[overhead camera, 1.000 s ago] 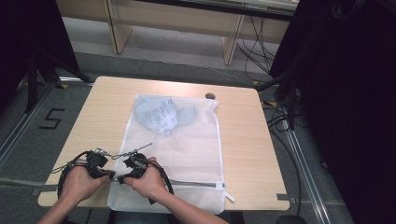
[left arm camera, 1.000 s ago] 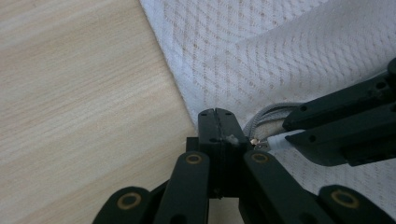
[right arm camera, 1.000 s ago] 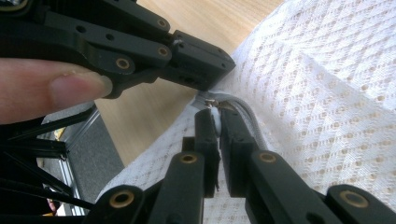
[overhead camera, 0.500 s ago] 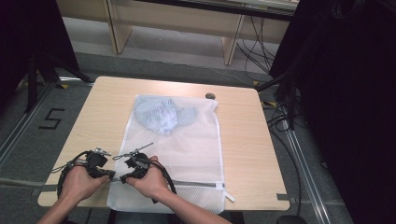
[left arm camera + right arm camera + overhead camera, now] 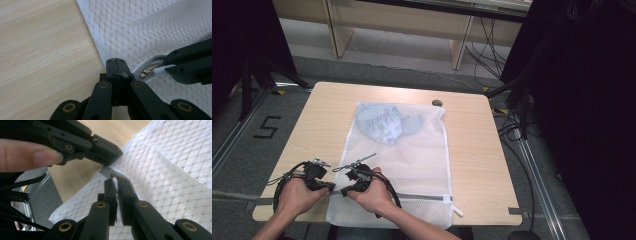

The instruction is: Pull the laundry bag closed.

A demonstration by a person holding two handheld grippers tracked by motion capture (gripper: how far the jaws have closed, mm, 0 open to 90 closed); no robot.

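A white mesh laundry bag [image 5: 412,165] lies flat on the wooden table [image 5: 477,150], with a pale blue garment [image 5: 384,122] inside its far end. A grey zipper [image 5: 422,198] runs across the near end. My left gripper [image 5: 331,187] is shut on the bag's left edge [image 5: 100,50] at the zipper's end, its tips [image 5: 115,61] pressed together. Just to its right, my right gripper [image 5: 344,191] is shut on the white zipper pull [image 5: 115,182], beside the metal slider [image 5: 145,73]. The right gripper's jaws come in from the right [image 5: 167,66] in the left gripper view.
A small dark round object [image 5: 437,103] sits near the table's far edge. The person's hands [image 5: 297,197] are at the near left corner. A "5" mark [image 5: 268,127] is on the floor at the left, and cables [image 5: 512,125] lie on the right.
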